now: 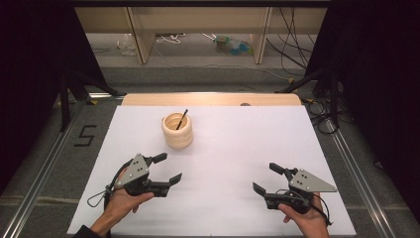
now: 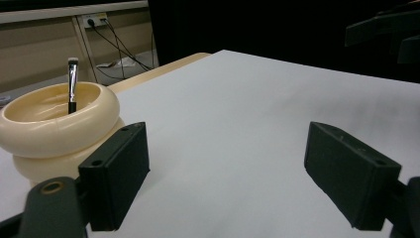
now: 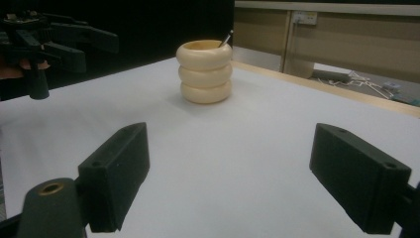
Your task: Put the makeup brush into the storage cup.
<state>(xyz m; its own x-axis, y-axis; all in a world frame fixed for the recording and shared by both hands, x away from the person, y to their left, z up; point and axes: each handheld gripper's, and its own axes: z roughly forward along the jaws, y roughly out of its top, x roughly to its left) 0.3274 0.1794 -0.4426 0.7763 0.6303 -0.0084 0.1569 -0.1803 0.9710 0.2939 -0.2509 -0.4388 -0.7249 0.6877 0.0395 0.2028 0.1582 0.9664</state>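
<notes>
On the white tabletop [image 1: 237, 163], both the left gripper [image 1: 167, 168] and right gripper [image 1: 265, 179] are resting with jaws apart and empty, apparently idling between steps, while the brush [image 1: 182, 119] is standing in the cream ringed holder [image 1: 177, 131] nearer the left gripper, likely calling for a forward reach.

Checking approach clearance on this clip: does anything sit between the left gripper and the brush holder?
Nothing visible does. Bare white table lies between the open left gripper and the cream ringed holder, where the brush stands. The open right gripper sits far to the other side.
</notes>
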